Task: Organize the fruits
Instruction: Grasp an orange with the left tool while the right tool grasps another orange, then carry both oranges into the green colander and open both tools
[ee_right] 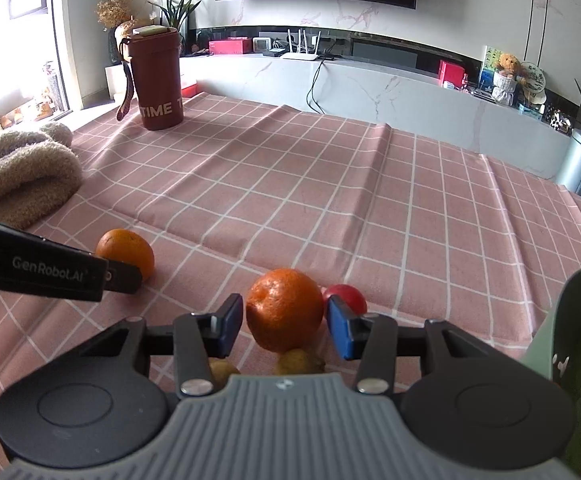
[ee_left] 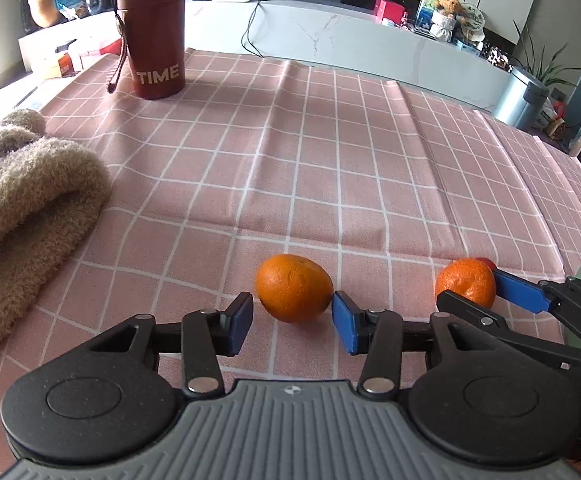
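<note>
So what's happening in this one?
A person works two handheld grippers over a pink checked tablecloth. The left gripper straddles one round orange, pads not pressing it. The right gripper brackets a second orange, a small red fruit behind it. Both oranges sit on the cloth.

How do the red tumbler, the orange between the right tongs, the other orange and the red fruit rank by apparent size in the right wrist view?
1. Orange between the right tongs, inflated by nearness.
2. Red tumbler, farther off, so probably truly biggest.
3. Other orange.
4. Red fruit, partly hidden.
</note>
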